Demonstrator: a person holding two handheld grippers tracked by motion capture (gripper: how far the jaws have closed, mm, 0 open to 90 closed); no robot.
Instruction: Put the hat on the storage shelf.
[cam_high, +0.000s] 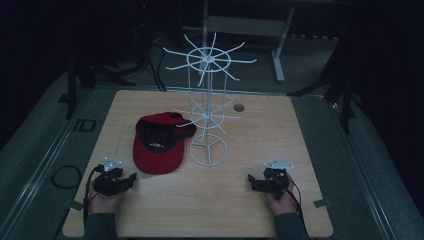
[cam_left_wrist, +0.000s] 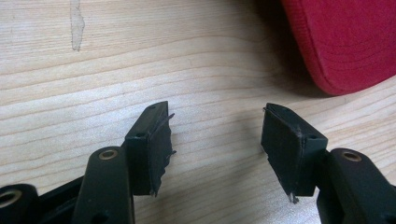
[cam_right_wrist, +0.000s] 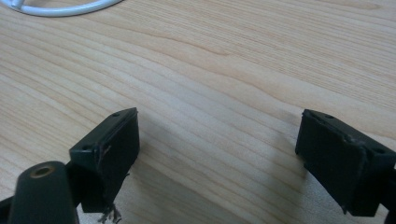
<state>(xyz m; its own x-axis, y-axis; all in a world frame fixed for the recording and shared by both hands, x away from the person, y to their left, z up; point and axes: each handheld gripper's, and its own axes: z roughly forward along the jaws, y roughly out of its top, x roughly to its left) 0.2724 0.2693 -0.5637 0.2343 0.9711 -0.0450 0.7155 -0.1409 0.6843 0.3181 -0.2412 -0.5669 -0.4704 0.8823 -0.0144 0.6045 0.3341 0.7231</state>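
Both hands low at the near edge of the table (cam_high: 300, 125), forearms coming in from the bottom. Left gripper (cam_high: 131, 178) jaws spread, nothing between them, pointed up-right with the red cap (cam_high: 159, 142) just beyond. Right gripper (cam_high: 251, 181) jaws wide apart, empty, apparently aimed left. Cap lies brim toward the person, touching the white wire rack (cam_high: 208, 112) base.

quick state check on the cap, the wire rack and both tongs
red cap: lying flat on the table, beside the rack, not held
wire rack: upright, hooks bare
left tongs: open, empty, near the cap's brim
right tongs: open, empty, over bare table
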